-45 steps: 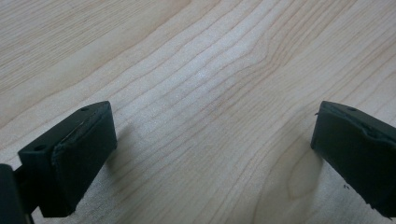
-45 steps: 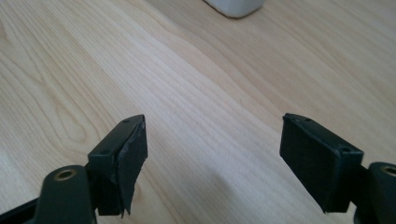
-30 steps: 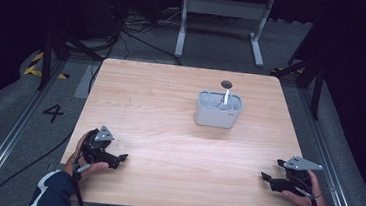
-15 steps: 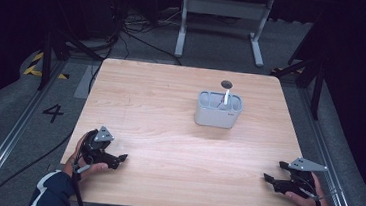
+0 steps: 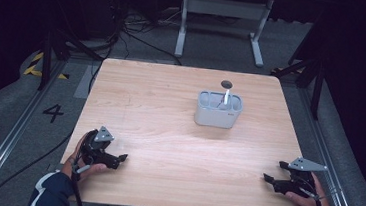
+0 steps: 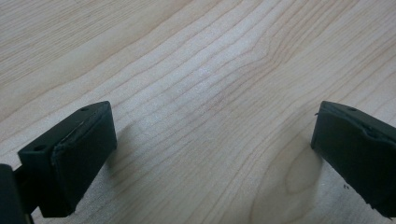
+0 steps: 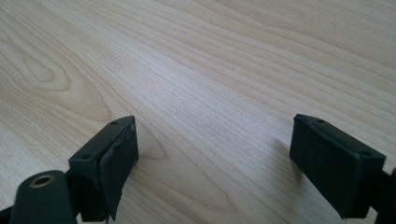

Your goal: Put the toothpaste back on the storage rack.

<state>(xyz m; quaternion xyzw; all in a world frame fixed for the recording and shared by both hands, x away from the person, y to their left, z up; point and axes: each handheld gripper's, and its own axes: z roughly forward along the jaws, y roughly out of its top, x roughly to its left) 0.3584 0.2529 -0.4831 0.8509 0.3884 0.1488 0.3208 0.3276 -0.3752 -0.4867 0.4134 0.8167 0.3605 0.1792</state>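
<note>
A grey tub [image 5: 218,110] sits past the middle of the wooden table [image 5: 168,132], with a white stick [image 5: 225,97] standing in it (a small dark dot [image 5: 226,83] lies just behind). Both grippers rest at the near edge, well apart from it. The left gripper [image 5: 116,158] and the right gripper [image 5: 270,180] have jaws spread wide, holding nothing. Work looks not yet begun; next, a hand must reach forward to the tub.

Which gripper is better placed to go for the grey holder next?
Right, by a small margin. The grey holder stands right of the table's middle, so the right gripper looks somewhat nearer than the left gripper. Both are open and empty near the front edge.
</note>
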